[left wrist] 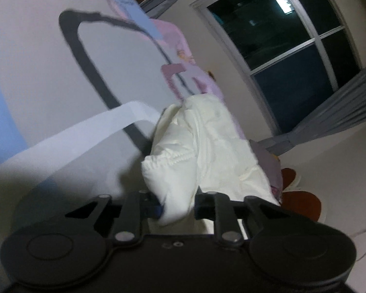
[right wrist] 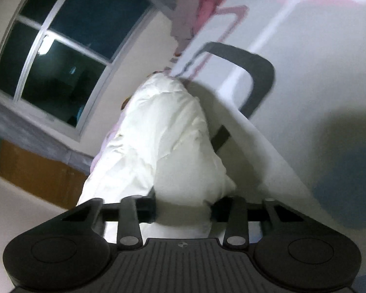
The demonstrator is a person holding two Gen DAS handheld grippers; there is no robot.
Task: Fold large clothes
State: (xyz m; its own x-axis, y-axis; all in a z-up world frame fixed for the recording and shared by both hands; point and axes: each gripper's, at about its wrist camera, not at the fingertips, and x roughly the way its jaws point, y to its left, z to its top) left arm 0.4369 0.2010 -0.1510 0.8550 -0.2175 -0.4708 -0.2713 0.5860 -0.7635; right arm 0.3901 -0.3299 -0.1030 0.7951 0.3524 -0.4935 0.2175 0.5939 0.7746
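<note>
A cream padded garment (left wrist: 202,141) hangs stretched between my two grippers, above a bed sheet. My left gripper (left wrist: 177,206) is shut on one bunched edge of it; the cloth fills the gap between the jaws, and an elastic cuff shows just above. My right gripper (right wrist: 183,210) is shut on another edge of the same garment (right wrist: 163,136), which runs away from the jaws toward the far side. The fingertips of both grippers are hidden in the fabric.
A white bed sheet (left wrist: 36,73) with grey, pink and blue patterns lies under the garment, also in the right wrist view (right wrist: 317,85). A dark window (left wrist: 292,36) with grey curtains is beyond. A red-brown rug (left wrist: 302,202) lies on the floor.
</note>
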